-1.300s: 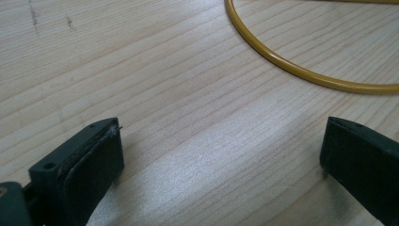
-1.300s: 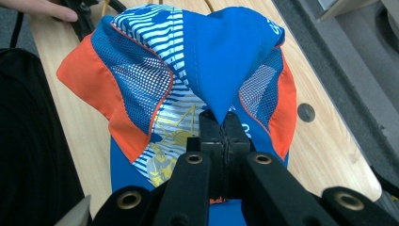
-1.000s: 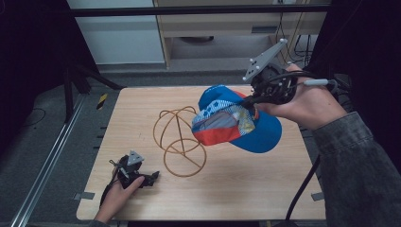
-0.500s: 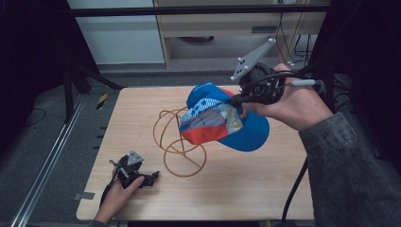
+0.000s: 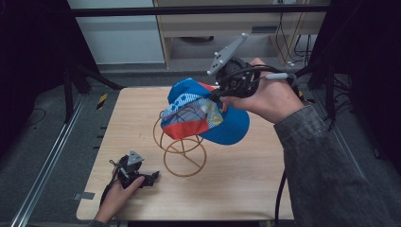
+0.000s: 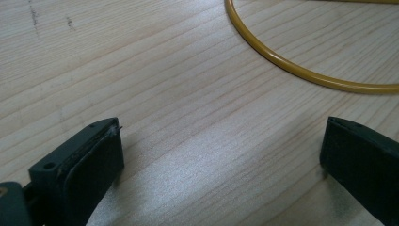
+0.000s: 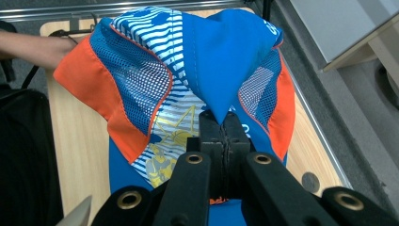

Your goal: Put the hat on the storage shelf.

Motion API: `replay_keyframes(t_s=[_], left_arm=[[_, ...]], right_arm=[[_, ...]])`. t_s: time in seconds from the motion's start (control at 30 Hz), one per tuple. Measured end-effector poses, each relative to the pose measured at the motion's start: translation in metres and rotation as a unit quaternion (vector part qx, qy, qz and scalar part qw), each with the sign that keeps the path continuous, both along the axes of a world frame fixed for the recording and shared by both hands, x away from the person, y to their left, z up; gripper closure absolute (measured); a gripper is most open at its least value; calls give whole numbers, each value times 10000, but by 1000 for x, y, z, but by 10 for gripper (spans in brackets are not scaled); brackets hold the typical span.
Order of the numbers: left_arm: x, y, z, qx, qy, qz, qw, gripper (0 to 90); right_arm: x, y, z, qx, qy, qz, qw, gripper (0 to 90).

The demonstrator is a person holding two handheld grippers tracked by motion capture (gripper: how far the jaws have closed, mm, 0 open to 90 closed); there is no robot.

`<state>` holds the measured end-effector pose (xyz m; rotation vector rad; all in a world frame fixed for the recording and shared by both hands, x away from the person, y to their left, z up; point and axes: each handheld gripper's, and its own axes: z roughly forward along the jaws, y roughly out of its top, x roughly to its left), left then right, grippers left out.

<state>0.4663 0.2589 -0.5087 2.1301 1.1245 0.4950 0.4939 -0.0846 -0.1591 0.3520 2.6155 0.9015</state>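
The right tool (image 5: 218, 94) has carried the blue cap (image 5: 208, 116) left, and now the cap hangs over the top of the yellow wire stand (image 5: 182, 151). Its jaws pinch the cap's blue cloth tight. The left tool (image 5: 149, 178) rests wide apart on the tabletop (image 5: 246, 179), near left. Writing on the cap is too small to read.
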Motion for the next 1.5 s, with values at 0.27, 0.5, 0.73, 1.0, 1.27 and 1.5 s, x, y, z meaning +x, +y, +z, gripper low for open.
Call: replay_keyframes(t_s=[0.27,0.5,0.73,1.0,1.27,1.5], left_arm=[[0,0,0,-1,-9,3,10000,0],[0,0,0,-17,-3,8,10000,0],[0,0,0,-15,-3,9,10000,0],[0,0,0,-16,-3,11,10000,0],[0,0,0,-17,-2,12,10000,0],[0,0,0,-24,-2,11,10000,0]], right_arm=[[15,27,-4,11,47,76,10000,900],[27,48,-9,-30,101,163,9998,900],[32,61,-12,-55,174,191,9997,900],[35,72,-14,-88,232,224,9994,900],[38,82,-17,-155,263,233,9993,900],[41,90,-23,-210,292,239,9991,900]])
